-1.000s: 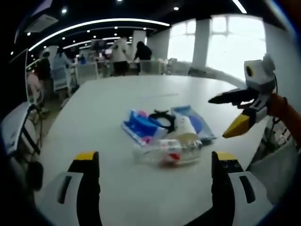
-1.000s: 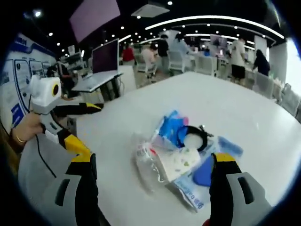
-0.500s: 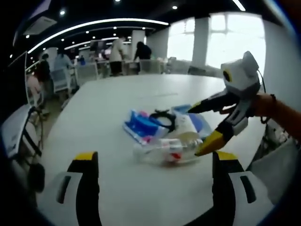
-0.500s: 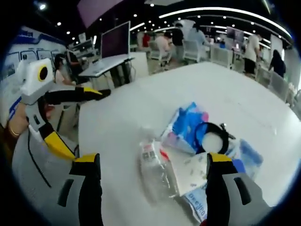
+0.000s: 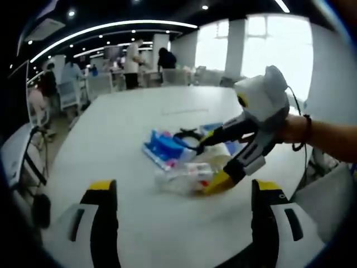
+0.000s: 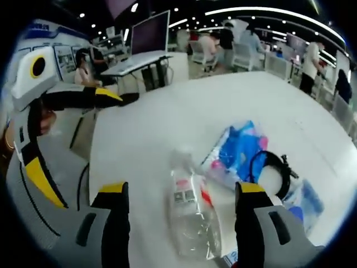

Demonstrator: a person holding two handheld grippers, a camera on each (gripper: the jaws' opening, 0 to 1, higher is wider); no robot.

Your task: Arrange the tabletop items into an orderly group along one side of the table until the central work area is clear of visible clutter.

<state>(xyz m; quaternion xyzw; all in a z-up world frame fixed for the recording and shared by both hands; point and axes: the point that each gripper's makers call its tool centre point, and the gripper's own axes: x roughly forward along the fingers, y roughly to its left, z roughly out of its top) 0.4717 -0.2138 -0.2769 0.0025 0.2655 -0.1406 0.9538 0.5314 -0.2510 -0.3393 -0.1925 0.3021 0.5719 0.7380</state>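
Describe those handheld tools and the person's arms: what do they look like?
Each gripper has black jaws tipped yellow on a white-and-grey body. The left gripper looks the same. A dark cable trails from the right one, and a dark band circles the bare wrist.

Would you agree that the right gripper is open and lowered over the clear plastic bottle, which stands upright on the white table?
Not quite: the clear plastic bottle is lying on its side, not standing upright. The right gripper view shows it flat on the white table between that gripper's open jaws, and the left gripper view shows the right gripper open and lowered over it.
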